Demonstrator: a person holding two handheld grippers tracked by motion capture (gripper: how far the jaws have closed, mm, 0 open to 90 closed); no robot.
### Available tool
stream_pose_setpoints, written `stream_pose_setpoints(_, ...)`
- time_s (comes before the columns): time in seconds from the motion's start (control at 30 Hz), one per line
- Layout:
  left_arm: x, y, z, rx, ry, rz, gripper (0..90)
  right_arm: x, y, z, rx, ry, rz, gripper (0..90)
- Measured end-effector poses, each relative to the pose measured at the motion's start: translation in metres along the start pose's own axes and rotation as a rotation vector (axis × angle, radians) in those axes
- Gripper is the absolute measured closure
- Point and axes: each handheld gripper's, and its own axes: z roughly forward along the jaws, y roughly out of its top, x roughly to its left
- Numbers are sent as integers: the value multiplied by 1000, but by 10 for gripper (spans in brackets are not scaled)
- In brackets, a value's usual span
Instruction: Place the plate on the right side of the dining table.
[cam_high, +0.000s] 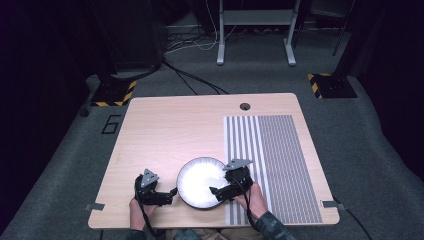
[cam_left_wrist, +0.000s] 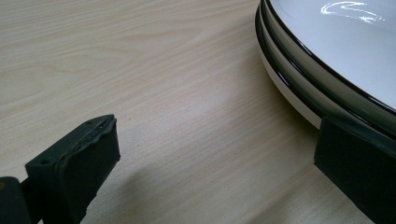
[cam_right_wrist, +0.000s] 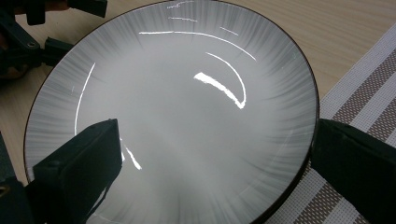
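A round white plate with a dark rim (cam_high: 199, 179) lies near the table's front edge, its right side touching a striped mat (cam_high: 272, 160). In the left gripper view its edge (cam_left_wrist: 299, 88) shows stacked rims, as of more than one plate. My left gripper (cam_high: 167, 194) is open just left of the plate; its right jaw stands against the rim, and bare wood lies between the jaws (cam_left_wrist: 215, 154). My right gripper (cam_high: 221, 191) is open across the plate's right rim, one jaw over the plate's face (cam_right_wrist: 187, 116) and the other outside above the mat (cam_right_wrist: 369, 98).
The wooden table (cam_high: 170, 130) has a cable hole (cam_high: 244, 106) at the back. The grey-and-white striped mat covers its right side. Grey carpet, cables and a white desk frame (cam_high: 255, 30) lie beyond the far edge.
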Motion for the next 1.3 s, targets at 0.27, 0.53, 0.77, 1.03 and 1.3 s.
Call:
stream_pose_setpoints(0.27, 0, 0, 0, 3, -3, 1, 0, 2, 0, 3, -11, 9, 11, 28)
stream_pose_setpoints(0.53, 1, 0, 0, 4, -9, -6, 0, -1, -1, 7, -7, 13, 36, 32)
stream_pose_setpoints(0.77, 1, 0, 0, 6, -4, -11, 0, -2, -1, 9, -20, 12, 44, 31)
stream_pose_setpoints(1.03, 0, 0, 0, 4, -1, -12, 0, -1, 1, 14, -10, 24, 38, 35)
stream_pose_setpoints(1.3, 3, 0, 1, 33, -28, -44, 0, 2, 0, 25, -5, 17, 32, 47)
